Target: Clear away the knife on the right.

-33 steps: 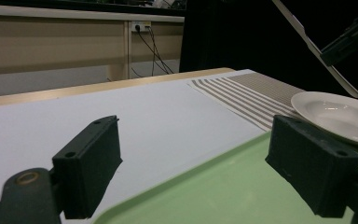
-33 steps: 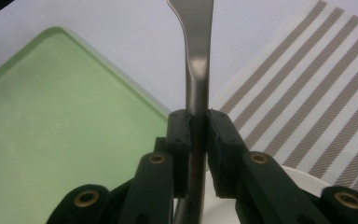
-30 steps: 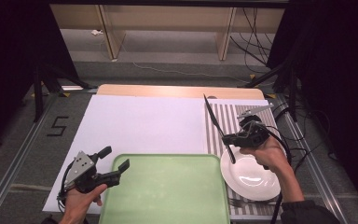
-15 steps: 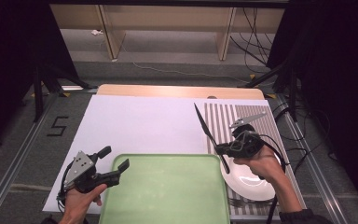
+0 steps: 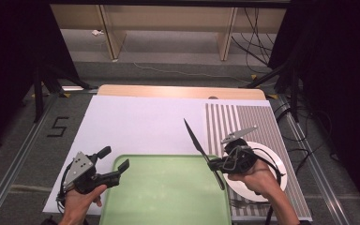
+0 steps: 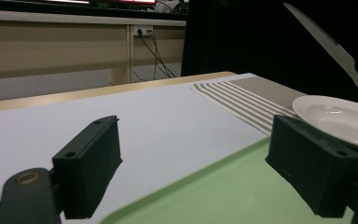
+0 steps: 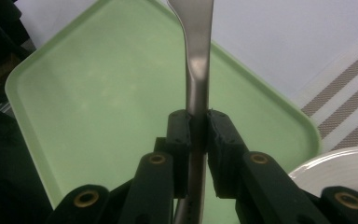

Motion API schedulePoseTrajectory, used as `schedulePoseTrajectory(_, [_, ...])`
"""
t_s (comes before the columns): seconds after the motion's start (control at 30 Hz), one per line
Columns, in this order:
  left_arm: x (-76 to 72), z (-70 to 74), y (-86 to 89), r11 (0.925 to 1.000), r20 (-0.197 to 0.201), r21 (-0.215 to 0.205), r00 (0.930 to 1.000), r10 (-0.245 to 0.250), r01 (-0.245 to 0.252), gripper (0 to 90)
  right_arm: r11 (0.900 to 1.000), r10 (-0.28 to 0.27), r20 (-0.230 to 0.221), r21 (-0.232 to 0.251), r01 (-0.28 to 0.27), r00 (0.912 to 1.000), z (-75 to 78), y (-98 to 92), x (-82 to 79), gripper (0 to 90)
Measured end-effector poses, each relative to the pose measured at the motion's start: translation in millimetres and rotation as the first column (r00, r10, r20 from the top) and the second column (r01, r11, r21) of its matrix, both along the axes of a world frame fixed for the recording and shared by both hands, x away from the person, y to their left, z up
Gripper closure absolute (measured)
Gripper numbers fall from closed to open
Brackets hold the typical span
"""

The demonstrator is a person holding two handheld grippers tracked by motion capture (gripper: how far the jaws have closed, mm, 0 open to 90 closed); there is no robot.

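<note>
Table-clearing scene at the moment of transfer. The right tool [image 5: 214, 164] has its jaws clamped on the handle of a knife [image 5: 196, 140], blade slanting up and to the far left; in the right gripper view the pads pinch the handle of the knife [image 7: 199, 60] directly above the green tray [image 7: 102, 98]. Compared with a second ago, when the knife was held over the striped placemat [image 5: 258, 122] beside the white plate [image 5: 276, 166], the right tool has carried it leftward, so it now hangs over the right edge of the green tray [image 5: 168, 197]. The grip has not changed. The left tool [image 5: 117, 164] hovers with jaws wide apart and nothing between them, at the tray's near-left corner, where it was a second ago; its own view looks across the tray [image 6: 242, 191] toward the plate [image 6: 340, 116]. A fork [image 5: 236, 203] lies on the placemat near the plate. Judged from this, the carry is nearly complete; lowering and release onto the tray remain.
</note>
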State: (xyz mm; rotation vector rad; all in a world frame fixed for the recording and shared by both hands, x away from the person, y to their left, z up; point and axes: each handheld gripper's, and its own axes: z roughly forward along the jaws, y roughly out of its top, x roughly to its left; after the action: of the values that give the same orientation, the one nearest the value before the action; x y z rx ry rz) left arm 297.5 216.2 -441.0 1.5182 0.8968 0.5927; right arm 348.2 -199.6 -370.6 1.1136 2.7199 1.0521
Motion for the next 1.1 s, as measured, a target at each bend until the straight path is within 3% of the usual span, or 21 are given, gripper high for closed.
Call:
schedulePoseTrajectory(0.1, [0.0,0.1,0.3,1.0,0.001,-0.002,1.0,0.004,-0.004,16.3,1.0,0.016,-0.023,-0.008,-0.016,0.9996,-3.1,5.2,-5.7,80.5])
schedulePoseTrajectory(0.3, [-0.3,0.7,0.2,1.0,0.002,-0.006,1.0,0.003,-0.003,16.3,0.999,0.047,-0.027,-0.015,-0.047,0.9985,-12.3,12.3,-13.9,80.4])
schedulePoseTrajectory(0.63, [-0.5,1.2,0.9,1.0,0.008,-0.007,1.0,0.006,-0.006,16.3,0.997,0.04,-0.068,-0.065,-0.044,0.9969,-23.4,20.2,-33.0,80.5])
schedulePoseTrajectory(1.1, [-0.8,1.3,1.3,0.9999,0.01,-0.006,0.9999,0.008,-0.008,16.3,0.99,0.052,-0.126,-0.121,-0.067,0.9907,-40.1,28.6,-46.7,80.4])
